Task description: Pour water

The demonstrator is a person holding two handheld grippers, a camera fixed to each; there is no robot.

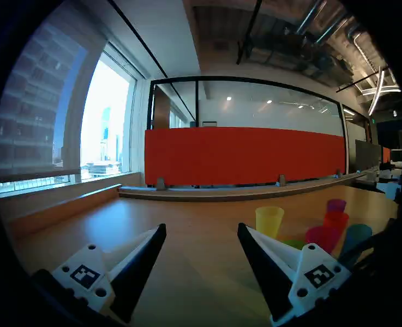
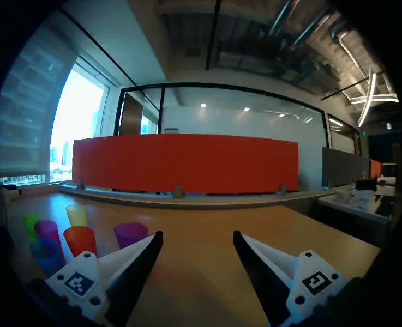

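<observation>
Wooden table (image 1: 201, 272) runs out ahead of both grippers, and the plastic cups stand on it in a loose cluster. In the left gripper view they sit to the right of the fingers: a yellow cup (image 1: 269, 220) nearest the middle, and behind the right finger a pink cup (image 1: 323, 237), an orange cup (image 1: 336, 220), a purple cup (image 1: 336, 205) farther back and a blue cup (image 1: 358, 235) at the edge. A green cup (image 1: 294, 243) is mostly hidden by the finger. In the right gripper view the same cluster lies to the left, with the purple cup closest to the left fingertip.

Every cup whose shape can be made out stands upright, its long axis vertical and its wider open mouth pointing at the ceiling. Whether any holds water cannot be told.

The left gripper (image 1: 201, 225) hangs low over the table with its fingers spread wide and only bare wood between them. The right gripper (image 2: 197, 233) is the same: fingers well apart, gripping nothing, and apart from the cups.

A red partition (image 2: 184, 163) stands along the far edge of the table, with a bright window (image 1: 105, 131) to the left.
</observation>
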